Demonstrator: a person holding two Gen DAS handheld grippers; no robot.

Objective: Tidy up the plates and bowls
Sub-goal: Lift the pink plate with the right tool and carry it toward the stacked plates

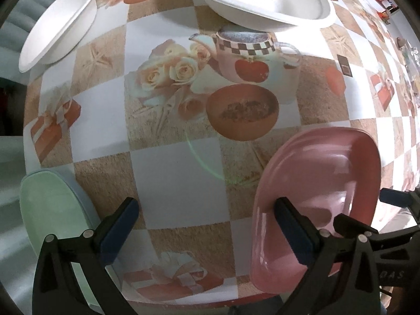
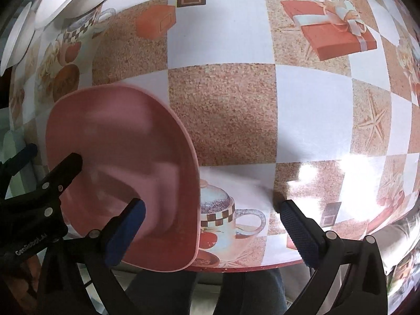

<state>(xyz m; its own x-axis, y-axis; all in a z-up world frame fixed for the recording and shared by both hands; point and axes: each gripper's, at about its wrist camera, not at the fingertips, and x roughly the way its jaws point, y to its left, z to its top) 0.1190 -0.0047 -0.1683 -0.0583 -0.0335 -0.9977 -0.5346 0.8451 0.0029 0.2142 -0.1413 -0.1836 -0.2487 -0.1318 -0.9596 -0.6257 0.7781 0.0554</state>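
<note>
At the bench's near edge the pink plate (image 2: 126,162) sits unheld with both my left gripper (image 1: 207,225) and right gripper (image 2: 212,225) spread wide, so a stray finger could nudge it off.

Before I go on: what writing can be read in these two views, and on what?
"GenRobot.AI": white lettering on the left tongs' black frame, right wrist view; last letters uncertain.
"...BAS": partly cut-off grey letters on the right tongs' black frame, left wrist view.
Checkered printed tablecloth: pictures only, no words.
</note>
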